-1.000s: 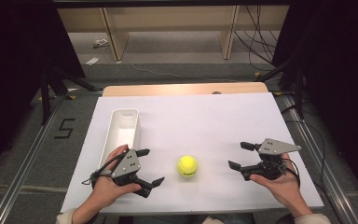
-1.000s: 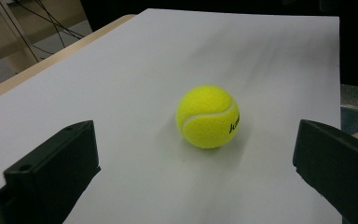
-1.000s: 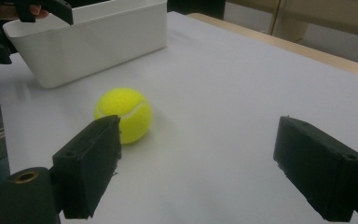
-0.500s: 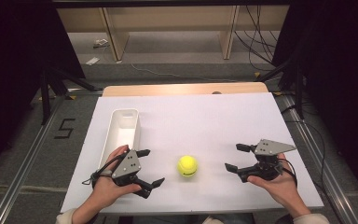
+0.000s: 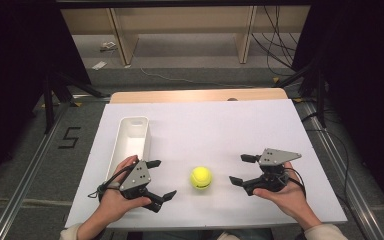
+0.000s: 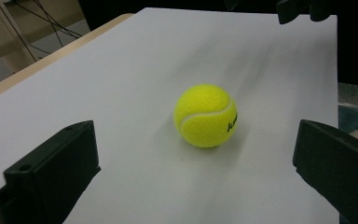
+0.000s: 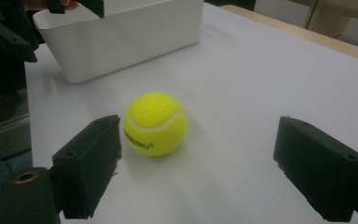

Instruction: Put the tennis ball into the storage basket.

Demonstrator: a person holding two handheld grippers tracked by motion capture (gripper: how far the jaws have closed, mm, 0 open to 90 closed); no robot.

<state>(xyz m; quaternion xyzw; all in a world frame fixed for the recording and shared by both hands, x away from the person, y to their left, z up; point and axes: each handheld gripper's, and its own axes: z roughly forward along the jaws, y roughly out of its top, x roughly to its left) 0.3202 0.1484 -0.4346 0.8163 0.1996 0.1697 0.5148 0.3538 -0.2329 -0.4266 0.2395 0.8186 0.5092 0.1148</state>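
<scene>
A yellow tennis ball rests on the white table top, near the front edge. My left gripper is open just left of it, jaws pointing right at the ball. From the other side my right gripper is open too, jaws pointing left, a short gap from the ball. In the left gripper view the ball lies ahead of and between the spread jaws. In the right gripper view the ball sits close to the left jaw, apart from it.
A long white bin stands lengthwise at the left, just behind my left hand; the bin looks empty. A wooden strip borders the table's far edge. Shelving and cables lie on the floor beyond.
My right gripper has slid left toward the ball. The left gripper and the ball have stayed put.
</scene>
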